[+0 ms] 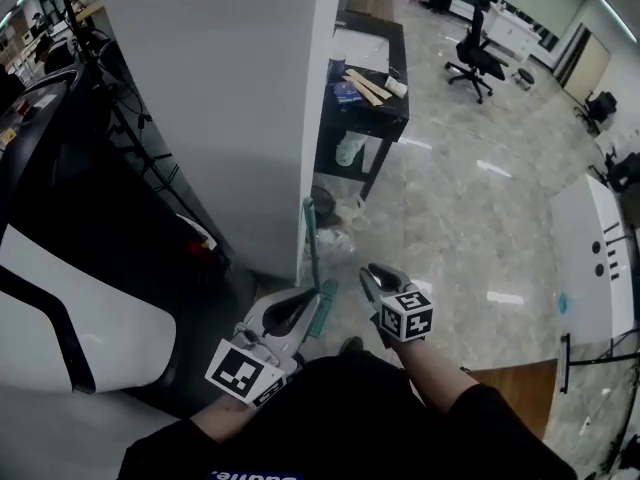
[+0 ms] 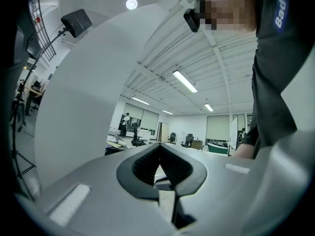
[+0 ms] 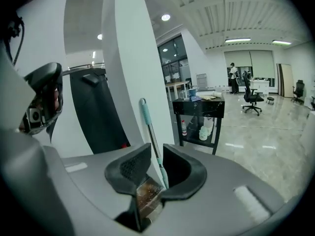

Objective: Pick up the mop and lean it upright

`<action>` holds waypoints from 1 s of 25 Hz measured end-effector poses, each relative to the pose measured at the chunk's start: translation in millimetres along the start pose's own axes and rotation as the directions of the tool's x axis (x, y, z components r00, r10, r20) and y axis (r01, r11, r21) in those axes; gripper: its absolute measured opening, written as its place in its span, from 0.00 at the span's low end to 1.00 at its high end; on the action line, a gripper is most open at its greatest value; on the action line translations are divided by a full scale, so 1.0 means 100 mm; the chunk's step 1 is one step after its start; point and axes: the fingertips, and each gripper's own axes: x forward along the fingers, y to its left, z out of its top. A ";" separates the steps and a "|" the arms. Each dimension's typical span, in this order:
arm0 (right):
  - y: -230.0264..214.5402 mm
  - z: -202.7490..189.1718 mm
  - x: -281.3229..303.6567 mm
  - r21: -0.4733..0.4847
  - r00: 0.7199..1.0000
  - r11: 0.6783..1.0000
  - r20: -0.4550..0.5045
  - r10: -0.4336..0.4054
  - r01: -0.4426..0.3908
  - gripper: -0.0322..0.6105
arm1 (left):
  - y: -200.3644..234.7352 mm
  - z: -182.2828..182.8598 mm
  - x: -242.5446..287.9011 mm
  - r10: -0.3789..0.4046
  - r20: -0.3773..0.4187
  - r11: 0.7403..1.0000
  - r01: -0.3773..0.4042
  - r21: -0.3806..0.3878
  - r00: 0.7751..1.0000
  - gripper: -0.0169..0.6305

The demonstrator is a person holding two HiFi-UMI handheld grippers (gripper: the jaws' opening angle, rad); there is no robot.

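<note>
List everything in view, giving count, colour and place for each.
teal-handled mop with a metal shaft: one, teal and silver, leaning upright against the pillar's corner
broad white pillar: one, white, centre
black metal shelf table: one, black, behind the pillar, cluttered on top
black swivel office chair: one, black, far across the floor
rounded white-and-black machine: one, at the left
white cabinet: one, at the right edge
left claw: one, grey, shut, empty
right claw: one, grey, jaws apart, empty, to the right of the mop
</note>
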 end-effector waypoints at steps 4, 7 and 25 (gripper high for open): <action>0.04 0.12 -0.41 0.003 0.995 1.000 0.102 0.006 -0.006 0.09 | -0.26 0.05 0.05 -0.057 0.006 0.998 0.057 0.021 0.998 0.06; 0.11 0.13 -0.70 -0.004 0.989 1.000 0.146 0.025 -0.025 0.06 | -0.49 0.07 0.07 -0.081 0.002 0.996 0.081 0.035 0.997 0.06; 0.23 -0.95 -2.68 0.013 0.952 0.985 0.262 0.161 -0.171 0.06 | -2.58 -0.55 -0.15 -0.029 -0.116 0.997 0.037 0.062 0.993 0.06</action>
